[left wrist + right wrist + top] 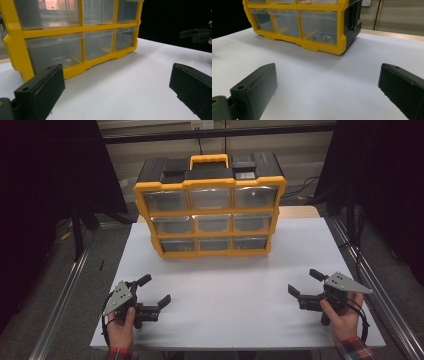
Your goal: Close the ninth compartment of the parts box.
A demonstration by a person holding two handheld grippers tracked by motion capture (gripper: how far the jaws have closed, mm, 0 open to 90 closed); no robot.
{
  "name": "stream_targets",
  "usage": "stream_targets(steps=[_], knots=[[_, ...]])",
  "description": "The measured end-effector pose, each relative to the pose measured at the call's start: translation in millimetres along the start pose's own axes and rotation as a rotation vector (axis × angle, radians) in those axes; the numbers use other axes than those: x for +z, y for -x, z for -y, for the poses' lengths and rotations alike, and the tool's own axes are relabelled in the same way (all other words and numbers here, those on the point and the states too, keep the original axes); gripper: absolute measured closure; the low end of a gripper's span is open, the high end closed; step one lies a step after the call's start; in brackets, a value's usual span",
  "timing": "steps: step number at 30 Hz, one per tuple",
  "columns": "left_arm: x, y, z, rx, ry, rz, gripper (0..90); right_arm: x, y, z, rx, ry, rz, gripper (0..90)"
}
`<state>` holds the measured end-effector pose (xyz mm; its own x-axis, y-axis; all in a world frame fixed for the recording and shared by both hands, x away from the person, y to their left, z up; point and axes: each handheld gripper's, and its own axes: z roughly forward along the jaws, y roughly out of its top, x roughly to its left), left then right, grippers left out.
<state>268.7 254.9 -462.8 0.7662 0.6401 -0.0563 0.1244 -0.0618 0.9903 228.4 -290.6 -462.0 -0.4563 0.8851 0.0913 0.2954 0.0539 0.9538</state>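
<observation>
A yellow and black drawer cabinet [210, 205] with a yellow carry handle stands at the back middle of the white table [235, 320]. Its clear drawers [210, 222] sit in three rows of three, all pushed in. My left gripper [155, 290] lies low at the front left, open, with nothing between its jaws. My right gripper [303, 281] rests at the front right, also open and empty. In the left gripper view the cabinet [75, 30] rises close ahead of the open gripper [117, 75]. In the right gripper view the gripper [328, 75] faces the cabinet's corner [340, 40], where small parts [322, 37] lie in the bottom end drawer.
White tabletop stretches between both grippers and the cabinet. Metal frame rails [65, 290] run along both sides of the table. Dark curtains hang left and right. The right gripper [197, 33] shows far off in the left gripper view.
</observation>
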Motion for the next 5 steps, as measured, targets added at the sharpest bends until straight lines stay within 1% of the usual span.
stream_targets(steps=[2,3,4,5], knots=[[0.4,0.7,-0.2,-0.007,0.007,0.001,0.1,0.3,-0.5,1.5,-0.001,-0.002,-0.008,2.0],[0.0,1.5,-0.5,-0.004,0.006,0.010,0.1,0.8,-1.1,2.0,-0.004,-0.005,-0.009,2.0],[-0.1,1.6,-1.0,0.004,0.005,-0.005,0.0,1.5,-1.6,2.2,-0.012,-0.006,-0.011,2.0],[0.2,2.2,-0.8,-0.001,0.005,-0.003,0.0,1.4,-2.3,1.8,-0.014,-0.008,-0.016,1.9]])
